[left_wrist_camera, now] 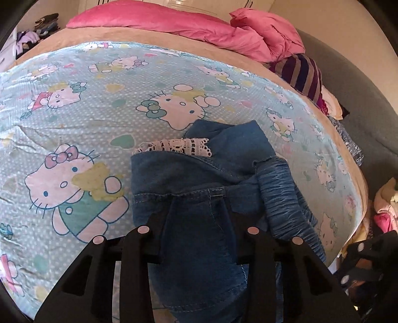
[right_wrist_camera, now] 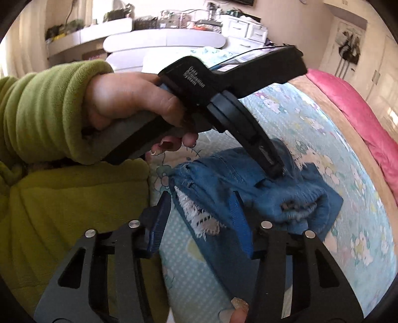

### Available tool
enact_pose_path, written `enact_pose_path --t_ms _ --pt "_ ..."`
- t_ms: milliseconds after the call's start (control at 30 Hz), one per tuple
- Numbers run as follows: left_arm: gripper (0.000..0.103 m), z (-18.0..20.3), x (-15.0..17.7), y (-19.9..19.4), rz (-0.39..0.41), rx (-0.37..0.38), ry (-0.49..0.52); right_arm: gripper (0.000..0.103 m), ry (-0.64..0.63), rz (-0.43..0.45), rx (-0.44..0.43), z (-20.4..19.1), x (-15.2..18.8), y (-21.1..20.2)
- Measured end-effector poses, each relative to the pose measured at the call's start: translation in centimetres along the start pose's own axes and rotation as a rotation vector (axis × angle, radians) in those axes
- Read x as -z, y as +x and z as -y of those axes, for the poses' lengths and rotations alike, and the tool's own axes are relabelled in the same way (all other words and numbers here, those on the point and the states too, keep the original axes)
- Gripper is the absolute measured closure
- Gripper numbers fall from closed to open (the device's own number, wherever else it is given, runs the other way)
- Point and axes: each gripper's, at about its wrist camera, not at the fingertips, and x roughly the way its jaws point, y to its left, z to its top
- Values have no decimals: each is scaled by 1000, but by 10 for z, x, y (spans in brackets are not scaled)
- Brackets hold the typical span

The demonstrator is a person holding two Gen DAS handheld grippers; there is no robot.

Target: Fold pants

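Blue denim pants point(left_wrist_camera: 199, 179) with a white lace trim point(left_wrist_camera: 174, 146) lie bunched on the Hello Kitty bed sheet point(left_wrist_camera: 74, 104). My left gripper point(left_wrist_camera: 199, 198) is closed into the denim; cloth covers its fingertips. In the right wrist view the left gripper point(right_wrist_camera: 276, 171) presses down on the pants point(right_wrist_camera: 286, 196), held by a hand in a green sleeve. My right gripper point(right_wrist_camera: 201, 198) is open, its blue fingers point(right_wrist_camera: 238, 218) astride the lace-trimmed edge point(right_wrist_camera: 199, 216) of the pants, not closed on it.
Pink duvet point(left_wrist_camera: 174, 22) and a striped garment point(left_wrist_camera: 303, 74) lie at the bed's far side. More clothes point(left_wrist_camera: 388, 206) are piled at the right. The person's green-clad body point(right_wrist_camera: 62, 211) is to the left. White shelves point(right_wrist_camera: 161, 37) stand behind.
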Motion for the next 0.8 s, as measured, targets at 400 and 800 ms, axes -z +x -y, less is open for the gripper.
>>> enact_pose_path --t_ms 400,800 --pt "67 -4 4 -2 17 22 -16 98 -63 -76 -108 -6 6 13" --pt "58 2 10 -9 41 16 -22 93 84 -44 -140 5 23 10"
